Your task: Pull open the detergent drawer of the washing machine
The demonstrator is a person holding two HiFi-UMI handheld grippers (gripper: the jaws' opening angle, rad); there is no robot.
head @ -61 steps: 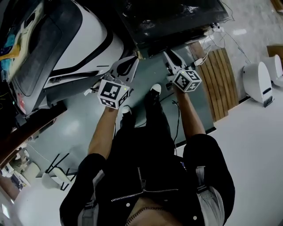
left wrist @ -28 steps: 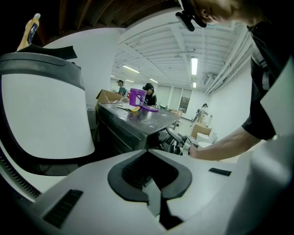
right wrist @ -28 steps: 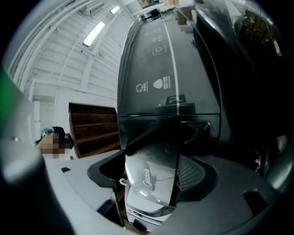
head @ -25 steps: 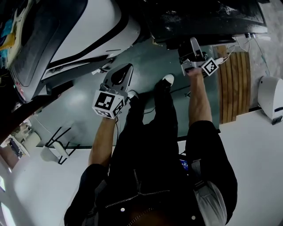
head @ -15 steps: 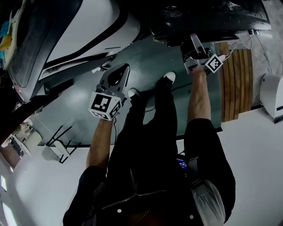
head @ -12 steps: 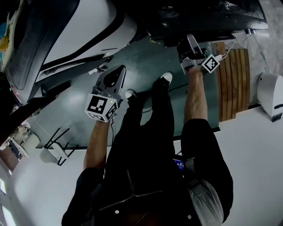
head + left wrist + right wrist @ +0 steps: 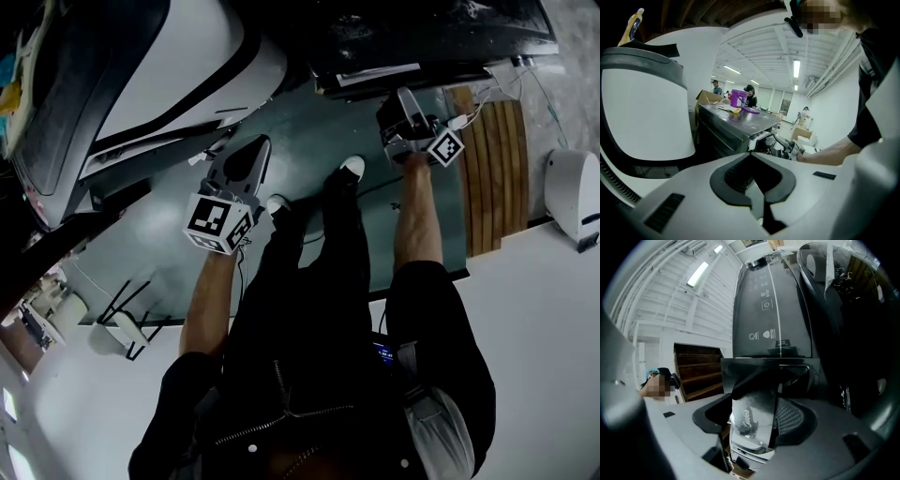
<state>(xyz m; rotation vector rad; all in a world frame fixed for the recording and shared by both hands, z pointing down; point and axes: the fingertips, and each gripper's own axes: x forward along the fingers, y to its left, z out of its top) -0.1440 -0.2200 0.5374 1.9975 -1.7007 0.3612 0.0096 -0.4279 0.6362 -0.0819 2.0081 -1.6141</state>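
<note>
Teal floor (image 7: 309,141) fills the head view, where a person faces the dark washing machine (image 7: 422,33). The right gripper (image 7: 398,105) reaches its front on an outstretched arm. The detergent drawer (image 7: 370,75) shows as a pale strip just proud of the panel, so the pull seems begun. The left gripper (image 7: 255,148) hangs lower on a bent arm.

Left gripper view: its fingers sit together on nothing.

Right gripper view: tilted slightly upward, the fingers (image 7: 790,420) have just been closing and now clamp the drawer front. Next comes a steady, straight pull towards the body.
</note>
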